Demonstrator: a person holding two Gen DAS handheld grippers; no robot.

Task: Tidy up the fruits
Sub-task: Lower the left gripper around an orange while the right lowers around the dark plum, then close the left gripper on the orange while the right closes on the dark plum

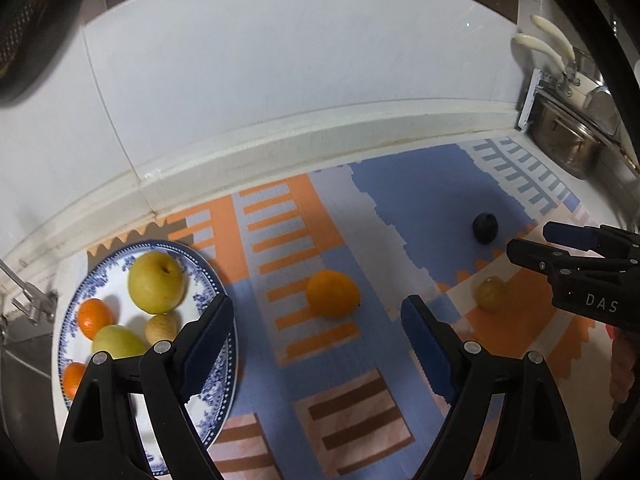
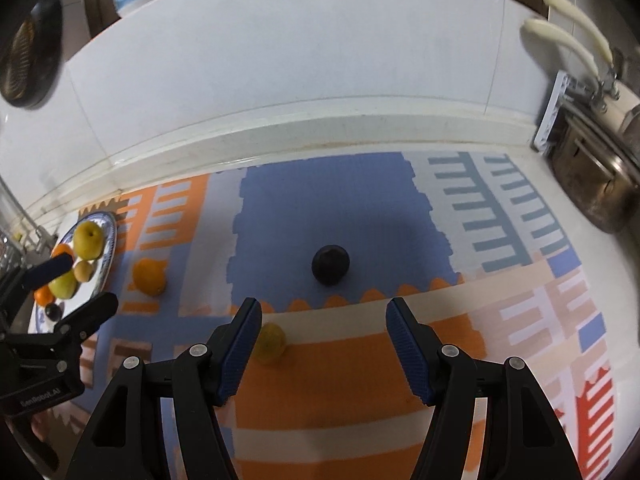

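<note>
- Left hand-held gripper (image 1: 316, 332): jaws wide, nothing between them. Orange (image 1: 333, 293) sits just ahead at 12 o'clock, so it looks lined up as the next pick.
- Right hand-held gripper (image 2: 323, 334): jaws moderately open, empty. Dark plum (image 2: 330, 264) at 12 o'clock, well ahead; small yellow fruit (image 2: 270, 342) beside the left finger at 9 o'clock, partly hidden behind it.
- Plate (image 1: 208, 276), blue-and-white, at the left gripper's 9 o'clock; it already carries a large pear (image 1: 157, 282), mandarins, a green fruit and a small tan one. Probably the collection point, hence three loose fruits left to go.
- Both grippers angle down at the mat; my read is the approach phase, no contact yet.
- Tabletop is covered by a patterned mat (image 2: 320, 200), orange, blue and white blocks; loose fruit could roll on it.
- Room: white tiled wall (image 1: 280, 80) behind, steel sink (image 2: 600, 184) with taps at 2 o'clock.
</note>
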